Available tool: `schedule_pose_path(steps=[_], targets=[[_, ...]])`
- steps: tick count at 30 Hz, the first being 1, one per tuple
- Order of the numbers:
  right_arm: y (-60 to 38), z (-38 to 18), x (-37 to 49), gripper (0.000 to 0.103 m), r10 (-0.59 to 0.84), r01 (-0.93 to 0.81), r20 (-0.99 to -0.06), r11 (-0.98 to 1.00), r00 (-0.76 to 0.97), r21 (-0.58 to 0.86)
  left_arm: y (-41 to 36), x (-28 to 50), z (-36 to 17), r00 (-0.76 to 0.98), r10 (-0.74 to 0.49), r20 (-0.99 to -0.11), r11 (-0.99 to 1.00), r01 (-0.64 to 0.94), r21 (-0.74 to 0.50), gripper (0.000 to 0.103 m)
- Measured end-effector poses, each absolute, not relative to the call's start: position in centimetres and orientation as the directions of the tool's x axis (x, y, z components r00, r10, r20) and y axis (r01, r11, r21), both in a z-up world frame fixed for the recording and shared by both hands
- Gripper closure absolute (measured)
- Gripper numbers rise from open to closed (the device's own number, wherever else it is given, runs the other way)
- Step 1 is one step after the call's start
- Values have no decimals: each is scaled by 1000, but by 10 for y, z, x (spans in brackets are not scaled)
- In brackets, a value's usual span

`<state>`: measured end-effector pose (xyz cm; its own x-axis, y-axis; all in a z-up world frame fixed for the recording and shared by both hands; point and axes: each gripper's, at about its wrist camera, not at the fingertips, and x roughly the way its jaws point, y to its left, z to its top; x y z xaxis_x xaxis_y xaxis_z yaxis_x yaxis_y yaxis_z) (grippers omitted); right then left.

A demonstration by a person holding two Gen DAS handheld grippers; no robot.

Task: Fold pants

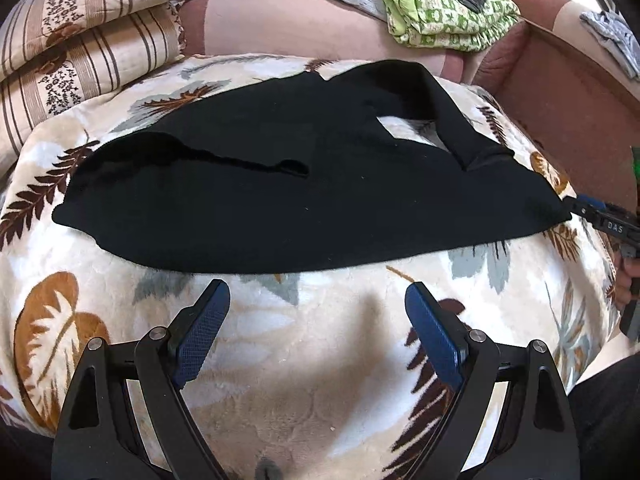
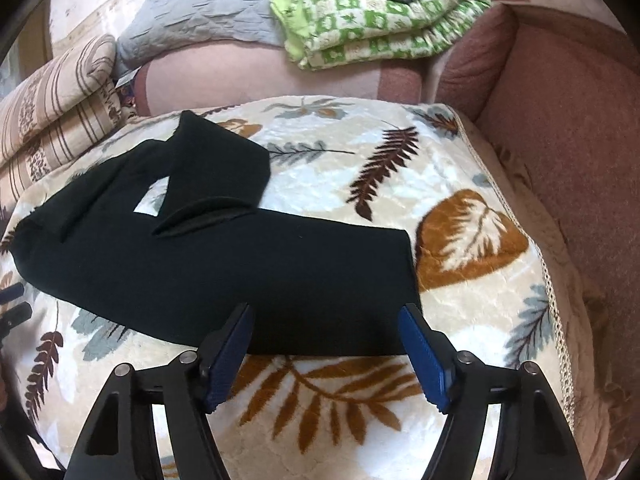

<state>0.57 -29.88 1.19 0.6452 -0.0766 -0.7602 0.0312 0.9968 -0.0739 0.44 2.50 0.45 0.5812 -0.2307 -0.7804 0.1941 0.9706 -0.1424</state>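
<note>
Black pants (image 1: pixel 304 208) lie spread across a leaf-patterned blanket (image 1: pixel 312 360). One leg (image 2: pixel 216 168) is doubled back at the far side, leaving a small gap where the blanket shows. My left gripper (image 1: pixel 318 292) is open just short of the pants' near edge, with nothing between its fingers. My right gripper (image 2: pixel 328 312) is open too, its blue pads (image 2: pixel 420 348) standing either side of the end of the near leg (image 2: pixel 320 280) without pressing on it. The right gripper (image 1: pixel 580 206) also shows at the pants' right tip in the left wrist view. The left gripper (image 2: pixel 12 308) peeks in at the left edge of the right wrist view.
A folded striped quilt (image 1: pixel 68 60) is stacked at the far left. A grey quilt (image 2: pixel 200 20) and a folded green patterned blanket (image 2: pixel 372 20) rest on the pink sofa back (image 1: pixel 288 28). The sofa's armrest (image 2: pixel 560 140) rises on the right.
</note>
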Motion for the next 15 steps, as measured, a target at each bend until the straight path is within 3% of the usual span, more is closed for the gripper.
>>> schedule_pose_path(steps=[15], targets=[[-290,15,10,31,-122,40,-746,991,654,-127,33,3,8,582,-246,-775,968,190,-164,13]])
